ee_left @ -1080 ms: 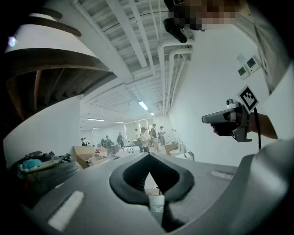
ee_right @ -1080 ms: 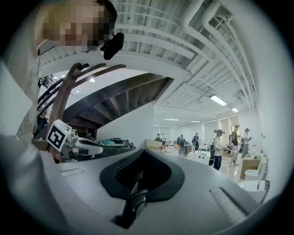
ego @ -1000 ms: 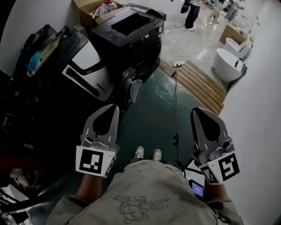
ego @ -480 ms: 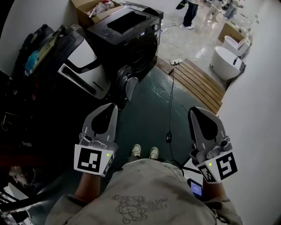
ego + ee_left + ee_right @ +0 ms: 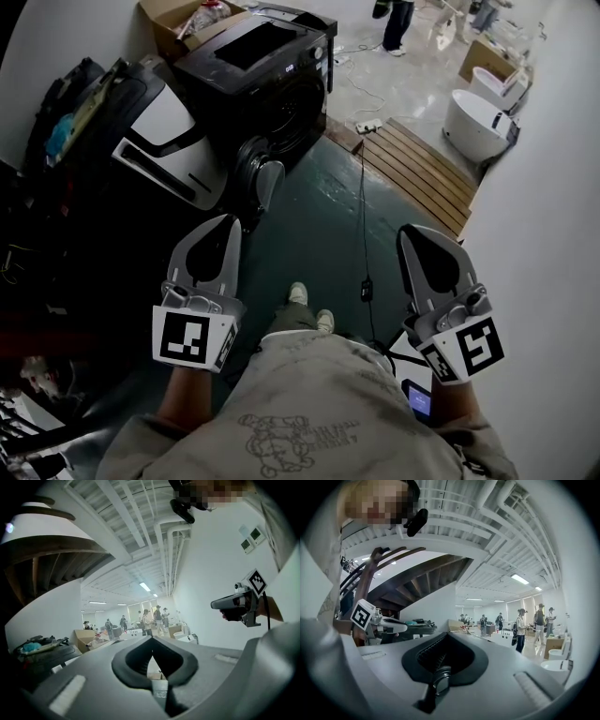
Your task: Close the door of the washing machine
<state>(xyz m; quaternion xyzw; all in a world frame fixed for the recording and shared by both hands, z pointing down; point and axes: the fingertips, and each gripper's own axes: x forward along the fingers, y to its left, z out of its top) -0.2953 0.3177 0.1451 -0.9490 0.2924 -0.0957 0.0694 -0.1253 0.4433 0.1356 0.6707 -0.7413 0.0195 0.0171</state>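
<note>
1. Holding left tool [image 5: 220, 225] and right tool [image 5: 417, 232] pressed together, empty, well short of the washing machine [image 5: 272, 75], upper centre.
2. Its door [image 5: 260, 183] hangs open; I risk glancing off its edge, pushing off-centre.

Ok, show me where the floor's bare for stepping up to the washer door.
Bare: the green floor between the open door and the wooden slats, though a cable runs along it. Crowded: left of the washing machine, where a white-and-black appliance and dark clutter pile up.
</note>
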